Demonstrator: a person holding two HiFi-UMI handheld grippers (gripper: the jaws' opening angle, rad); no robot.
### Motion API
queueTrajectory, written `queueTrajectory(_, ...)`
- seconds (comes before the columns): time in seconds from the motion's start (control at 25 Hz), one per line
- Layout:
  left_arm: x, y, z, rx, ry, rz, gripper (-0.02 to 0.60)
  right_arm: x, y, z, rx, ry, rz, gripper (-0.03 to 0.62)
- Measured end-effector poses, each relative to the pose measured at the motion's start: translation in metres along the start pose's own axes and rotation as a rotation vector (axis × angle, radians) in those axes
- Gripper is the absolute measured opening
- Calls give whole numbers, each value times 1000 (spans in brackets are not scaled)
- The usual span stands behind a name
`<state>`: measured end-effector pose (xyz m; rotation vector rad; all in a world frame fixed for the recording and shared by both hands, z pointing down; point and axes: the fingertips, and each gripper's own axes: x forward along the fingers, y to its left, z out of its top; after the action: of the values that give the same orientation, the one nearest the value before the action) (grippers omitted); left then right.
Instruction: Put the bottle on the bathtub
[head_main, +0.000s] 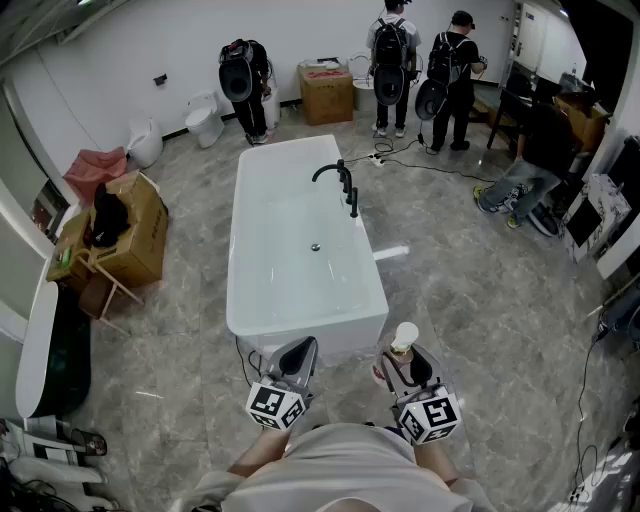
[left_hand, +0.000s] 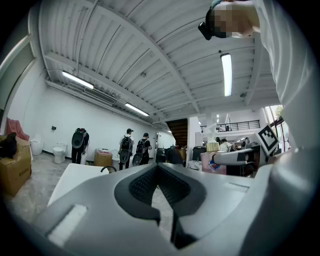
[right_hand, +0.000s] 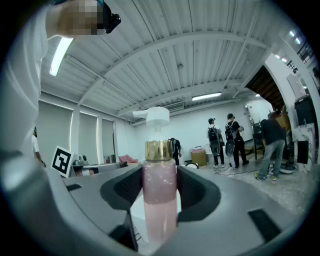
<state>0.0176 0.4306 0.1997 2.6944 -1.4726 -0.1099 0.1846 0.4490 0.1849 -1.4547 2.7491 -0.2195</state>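
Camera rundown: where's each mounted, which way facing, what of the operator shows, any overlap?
Head view: on the head, steeply down at bathtub; torso, left gripper, right gripper show.
Left gripper view: on it, level along shut jaws; sleeve at right.
Right gripper view: level along jaws gripping bottle; sleeve at left.
Shared: bathtub, people with backpacks.

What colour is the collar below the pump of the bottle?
The collar of the bottle is gold; the right gripper view shows it best.
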Motion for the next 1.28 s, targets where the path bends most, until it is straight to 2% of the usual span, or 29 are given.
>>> queueTrajectory(0.76,-13,2,4,8,2,-31,2,6,22,0,-8,7,32,212)
queueTrajectory(1.28,-42,51,6,26,0,-85,2,30,56,-12,7,33,-63,212)
